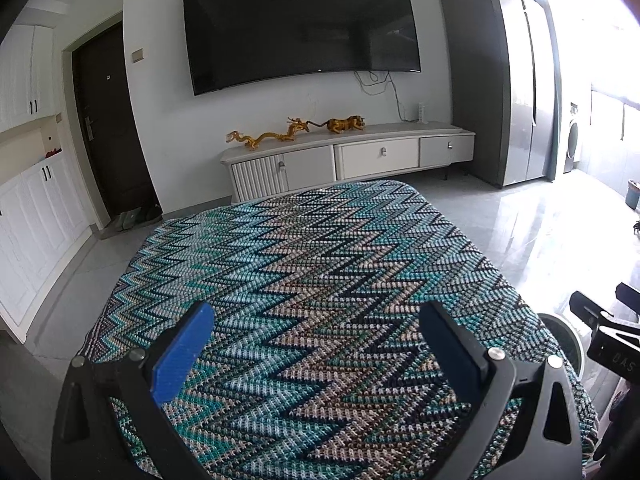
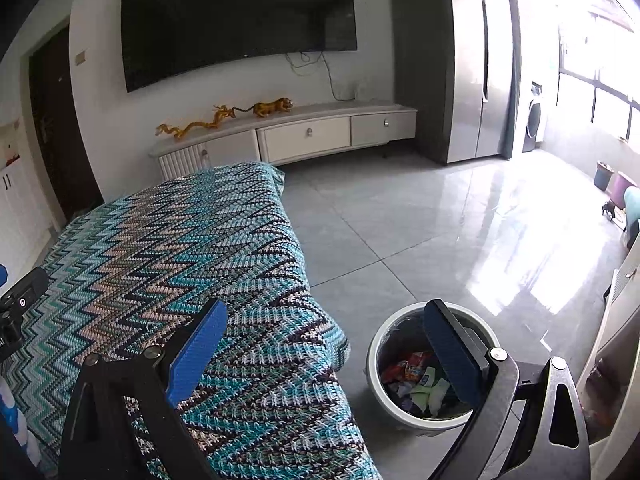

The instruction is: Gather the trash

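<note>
Lying in bin (image 2: 374,350), trash (image 2: 416,384) below open right gripper (image 2: 326,354).

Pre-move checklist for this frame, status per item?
1. Left gripper open and holding nothing: ok.
2. Right gripper open and holding nothing: ok.
3. Trash bin upright on the floor beside the covered table, mouth unobstructed: ok.
4. Trash already inside the bin, wrappers and scraps visible: ok.
5. Zigzag cloth free of loose trash: ok for the part in view; the near edge is hidden behind the fingers.
6. Floor around the bin free of trash: ok in the right wrist view; cannot tell behind the table.
</note>
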Motion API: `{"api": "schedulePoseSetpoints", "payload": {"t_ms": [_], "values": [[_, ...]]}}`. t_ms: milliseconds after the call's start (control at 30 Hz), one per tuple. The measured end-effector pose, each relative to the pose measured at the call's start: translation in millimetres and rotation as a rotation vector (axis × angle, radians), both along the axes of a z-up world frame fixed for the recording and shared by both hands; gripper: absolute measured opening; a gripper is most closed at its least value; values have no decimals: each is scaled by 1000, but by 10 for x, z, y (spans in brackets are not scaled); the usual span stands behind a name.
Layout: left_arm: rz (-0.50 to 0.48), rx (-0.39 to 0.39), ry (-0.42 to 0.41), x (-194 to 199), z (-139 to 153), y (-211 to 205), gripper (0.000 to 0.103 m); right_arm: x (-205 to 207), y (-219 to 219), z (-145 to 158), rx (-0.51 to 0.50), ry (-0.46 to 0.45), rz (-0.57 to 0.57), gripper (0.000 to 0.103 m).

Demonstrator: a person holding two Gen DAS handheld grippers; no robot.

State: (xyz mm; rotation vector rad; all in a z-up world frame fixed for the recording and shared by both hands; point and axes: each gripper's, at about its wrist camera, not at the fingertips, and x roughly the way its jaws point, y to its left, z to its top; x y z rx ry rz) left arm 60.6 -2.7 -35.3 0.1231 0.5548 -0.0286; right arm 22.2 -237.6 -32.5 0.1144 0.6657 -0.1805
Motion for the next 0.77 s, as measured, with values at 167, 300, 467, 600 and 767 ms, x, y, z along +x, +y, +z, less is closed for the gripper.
{"api": "schedulePoseSetpoints", "payload": {"t_ms": [167, 300, 467, 600, 767], "values": [[-19, -6, -4, -16, 37, -40, 103, -21, -43, 5, -4, 1, -19, 97], [-31, -6, -8, -26, 55, -77, 103, -34, -93, 14, -6, 2, -36, 98], [-42, 2, -8, -44, 56, -127, 103, -63, -148, 11, -4, 5, -50, 98], [-44, 5, -8, -55, 61, -138, 103, -85, -185, 21, -3, 4, -55, 98], [-48, 3, -2, -66, 66, -147, 103, -100, -193, 34, -5, 3, -57, 98]]}}
